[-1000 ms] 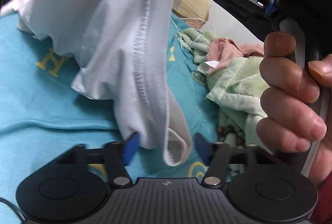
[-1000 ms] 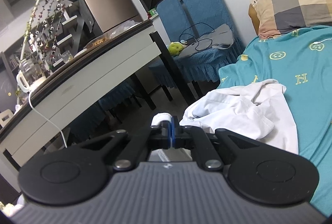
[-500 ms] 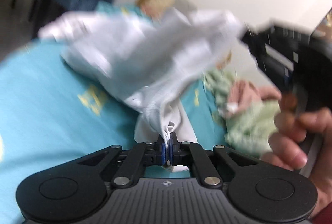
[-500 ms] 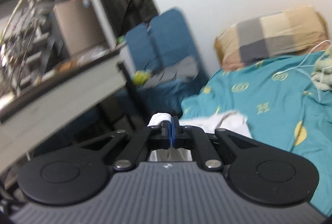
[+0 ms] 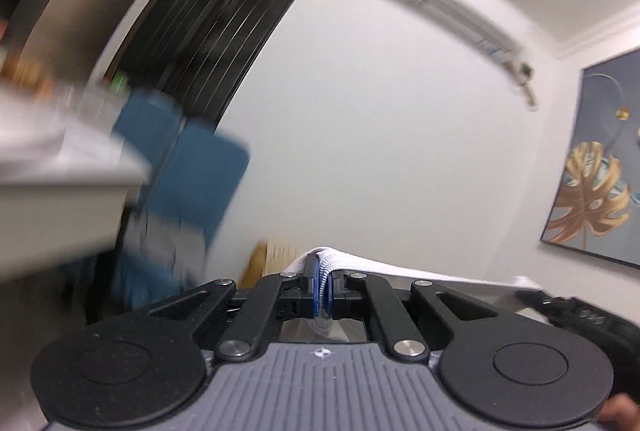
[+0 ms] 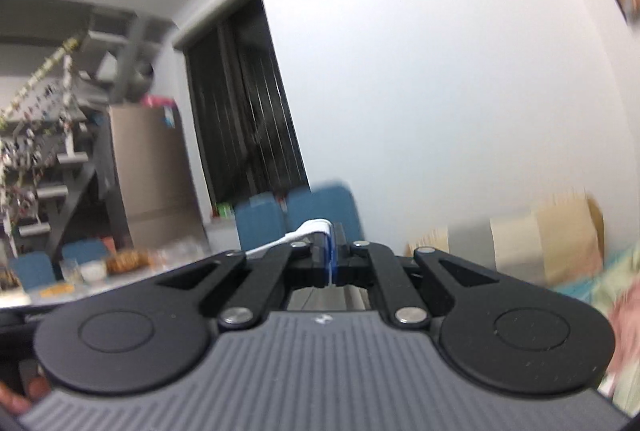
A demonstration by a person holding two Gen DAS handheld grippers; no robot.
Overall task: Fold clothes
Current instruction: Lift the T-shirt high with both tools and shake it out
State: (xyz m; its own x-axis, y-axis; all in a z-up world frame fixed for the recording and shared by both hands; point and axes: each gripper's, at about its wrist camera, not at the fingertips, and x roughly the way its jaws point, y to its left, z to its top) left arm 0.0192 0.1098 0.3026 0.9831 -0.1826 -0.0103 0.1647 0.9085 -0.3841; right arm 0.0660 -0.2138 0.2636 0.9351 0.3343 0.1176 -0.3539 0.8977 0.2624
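Note:
The white garment (image 5: 400,269) shows as a taut ribbed edge running from my left gripper (image 5: 322,285) off to the right, toward the other black gripper body (image 5: 580,315). My left gripper is shut on that edge. In the right wrist view, my right gripper (image 6: 330,255) is shut on another bit of the white garment (image 6: 310,229), which trails left over its linkage. Both cameras tilt up at the white wall, so the rest of the garment hangs out of sight below.
Blue chairs (image 6: 296,215) and a dark doorway (image 6: 244,119) lie ahead. A grey table edge (image 5: 60,191) is at the left. A checked pillow (image 6: 540,243) and the teal bed (image 6: 580,287) sit low right. An air conditioner (image 5: 452,15) and a leaf painting (image 5: 596,187) hang on the wall.
My left gripper closed on the garment's ribbed edge. Both grippers then swung upward, lifting the garment off the bed, so the views went from the bedspread to the wall.

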